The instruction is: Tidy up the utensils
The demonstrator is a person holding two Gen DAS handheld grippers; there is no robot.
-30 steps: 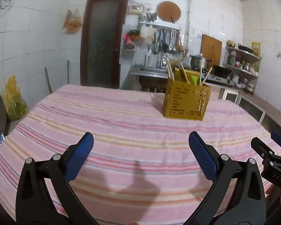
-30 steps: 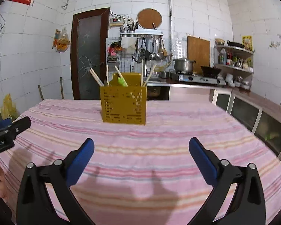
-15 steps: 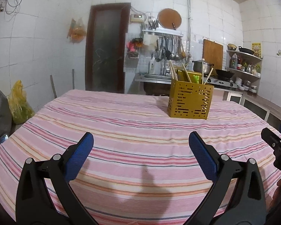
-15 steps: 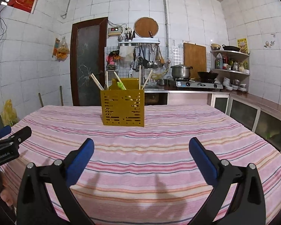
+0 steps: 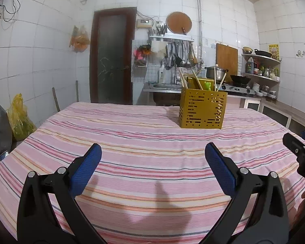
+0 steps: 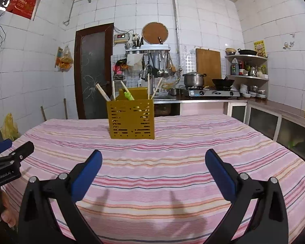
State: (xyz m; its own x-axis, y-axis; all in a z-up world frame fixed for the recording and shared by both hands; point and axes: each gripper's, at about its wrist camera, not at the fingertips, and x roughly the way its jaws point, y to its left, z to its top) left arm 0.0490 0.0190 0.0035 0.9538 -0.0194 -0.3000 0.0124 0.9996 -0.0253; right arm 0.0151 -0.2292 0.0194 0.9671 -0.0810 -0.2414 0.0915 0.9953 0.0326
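Hand-held grippers well short of utensil caddy

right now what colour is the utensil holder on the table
Mustard yellow, with slotted cut-outs in its sides; the utensil holder shows best in the right wrist view.

Left gripper: bare striped bench ahead and between open jaws. Only obstacle on bench: yellow utensil holder, well ahead, slightly right, chopsticks sticking up from top. Right gripper: same holder well ahead, slightly left; bench right of it open. Grippers sit side by side, apart.
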